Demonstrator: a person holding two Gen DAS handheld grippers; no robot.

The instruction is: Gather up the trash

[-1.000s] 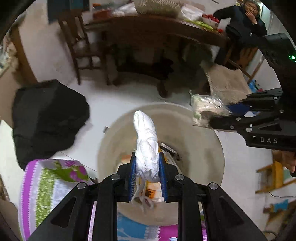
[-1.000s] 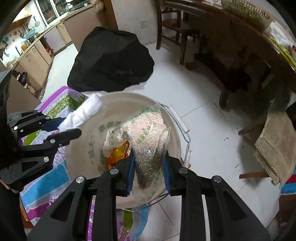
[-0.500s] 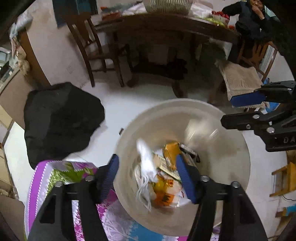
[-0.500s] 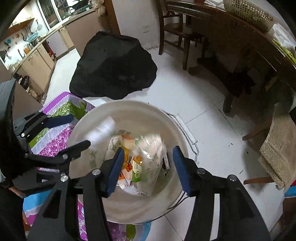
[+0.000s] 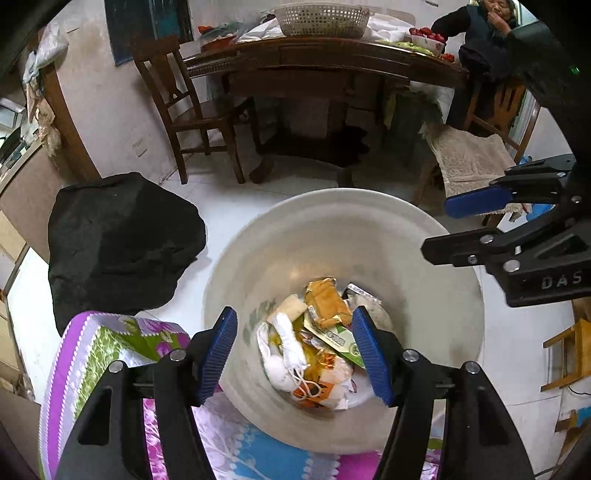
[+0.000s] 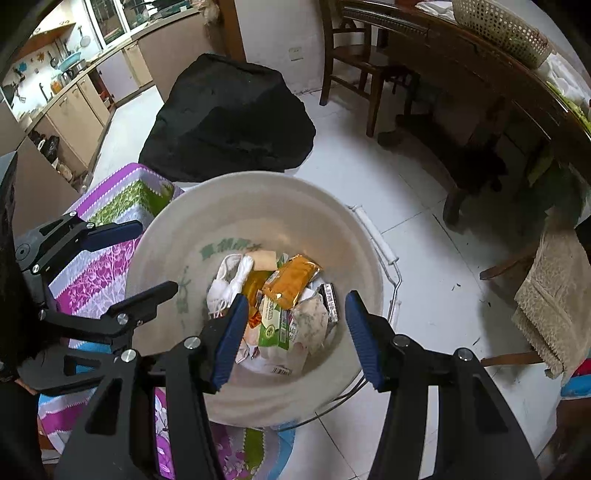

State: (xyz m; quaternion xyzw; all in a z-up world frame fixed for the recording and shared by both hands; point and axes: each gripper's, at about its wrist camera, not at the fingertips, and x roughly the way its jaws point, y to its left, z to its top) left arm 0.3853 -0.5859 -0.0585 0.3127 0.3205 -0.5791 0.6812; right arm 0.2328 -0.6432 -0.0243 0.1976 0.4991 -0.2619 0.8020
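Note:
A cream plastic bucket [image 5: 436, 317] stands on the floor and also shows in the right wrist view [image 6: 162, 266]. Trash lies at its bottom: a white knotted rag [image 5: 286, 341], an orange packet [image 5: 327, 301], a green-labelled wrapper [image 6: 275, 325] and a clear bag of grain [image 6: 312, 319]. My left gripper [image 5: 295, 349] is open and empty above the bucket's near side. My right gripper [image 6: 293, 330] is open and empty above the bucket; it also shows in the left wrist view [image 5: 476, 225] at the right. The left gripper shows at the left of the right wrist view [image 6: 144, 258].
A flowered purple and green cloth [image 5: 107, 347] covers the surface beside the bucket. A black bundle [image 5: 118, 240] lies on the white floor. A dark wooden table [image 5: 325, 62], chairs [image 5: 188, 114] and a towel-draped stool [image 5: 469, 158] stand behind. A person [image 5: 484, 26] sits at the table.
Both grippers opened. The white rag dropped from the left one and the grain bag from the right one into the bucket. Both grippers have risen a little.

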